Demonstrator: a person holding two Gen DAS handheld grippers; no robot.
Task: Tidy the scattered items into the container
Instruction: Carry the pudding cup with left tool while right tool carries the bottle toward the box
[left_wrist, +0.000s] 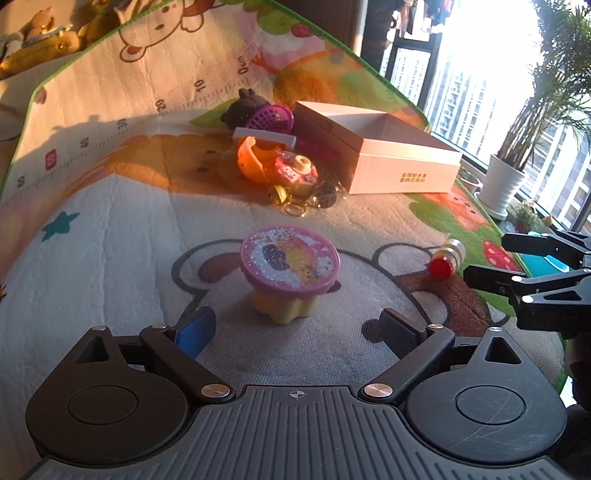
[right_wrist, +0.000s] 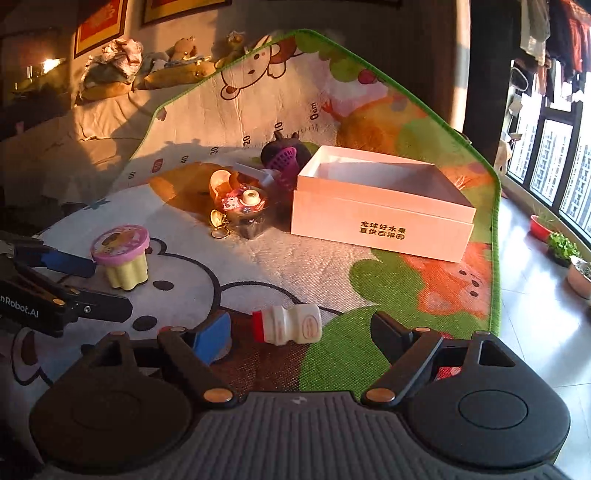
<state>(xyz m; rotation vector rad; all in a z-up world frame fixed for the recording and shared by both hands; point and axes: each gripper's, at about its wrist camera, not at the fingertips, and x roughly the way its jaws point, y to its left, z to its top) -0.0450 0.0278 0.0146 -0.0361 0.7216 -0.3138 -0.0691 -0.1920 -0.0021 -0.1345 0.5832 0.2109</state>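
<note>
- Left gripper (left_wrist: 297, 326) lines up on the purple-lidded toy cup (left_wrist: 290, 271) at its twelve o'clock; jaws wide apart, touching nothing.
- Right gripper (right_wrist: 301, 332) has the small drink bottle (right_wrist: 287, 324) lying between spread jaws, ungripped.
- The white box (right_wrist: 380, 218) waits open at one o'clock, apparently empty.

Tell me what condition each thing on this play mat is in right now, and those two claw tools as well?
White box: lid off, looks empty.
Small bottle: on its side, red cap on.
Yellow cup toy: upright, purple lid on.
Orange ball toy: cracked open, in the pile beside the box.
Left gripper: open, empty.
Right gripper: open, bottle lying between its fingers, ungripped.
</note>
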